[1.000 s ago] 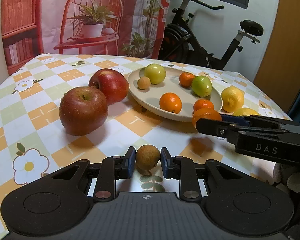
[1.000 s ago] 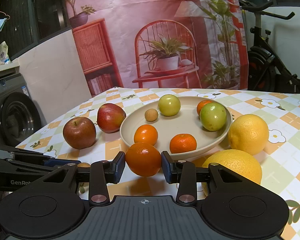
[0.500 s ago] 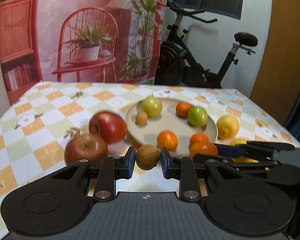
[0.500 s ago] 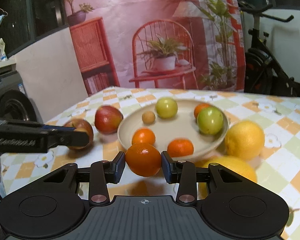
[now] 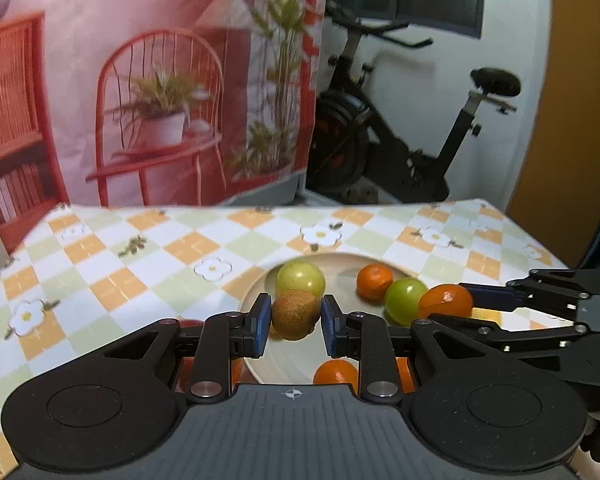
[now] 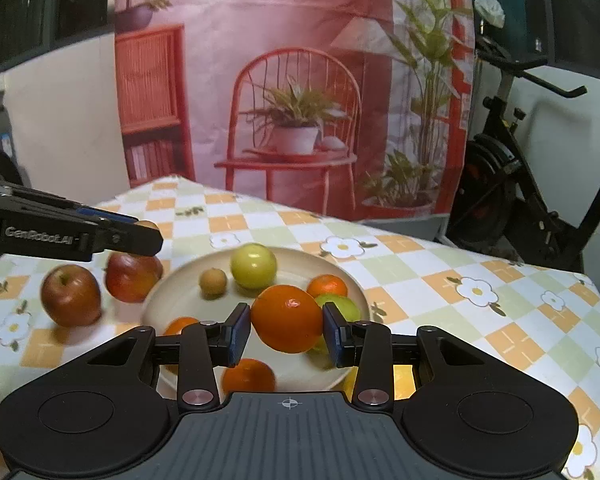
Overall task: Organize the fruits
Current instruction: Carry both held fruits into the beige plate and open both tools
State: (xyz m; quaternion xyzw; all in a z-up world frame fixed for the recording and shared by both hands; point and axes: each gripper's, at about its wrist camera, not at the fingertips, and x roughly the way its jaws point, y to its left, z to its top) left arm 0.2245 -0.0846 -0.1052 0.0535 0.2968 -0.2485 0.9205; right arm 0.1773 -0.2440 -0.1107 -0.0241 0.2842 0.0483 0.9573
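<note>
Partly done, by the look of it: on the plate (image 6: 352,280) already a yellow-green fruit (image 6: 253,265) at upper centre of the right view, a small brown fruit (image 6: 213,282) to its left, a tangerine (image 6: 327,286) to its right, a green fruit (image 6: 344,307) half hidden behind the held orange, and two more tangerines (image 6: 248,376) low in the frame near the claw body. Still off the plate: two apples (image 6: 71,295) on the cloth (image 6: 440,280) at left of the right view, one (image 6: 132,278) just beside the rim, plus something yellow glimpsed under the right claw, too hidden to name. Both carried fruits not yet set down. Left claw (image 5: 292,323) closed partway on a rough brown fruit (image 5: 295,314), blue pads touching its two sides, held above the near-left part of the plate at lower centre of the left view. Right claw (image 6: 287,332) spread wider, clamped on an orange (image 6: 287,318), pads pressed against both flanks, hanging over the plate's middle in lower centre of the right view. In the left view, that orange visible at right, beside the green fruit. Probably left to do: release both over the plate, then fetch the apples and the yellow fruit.
</note>
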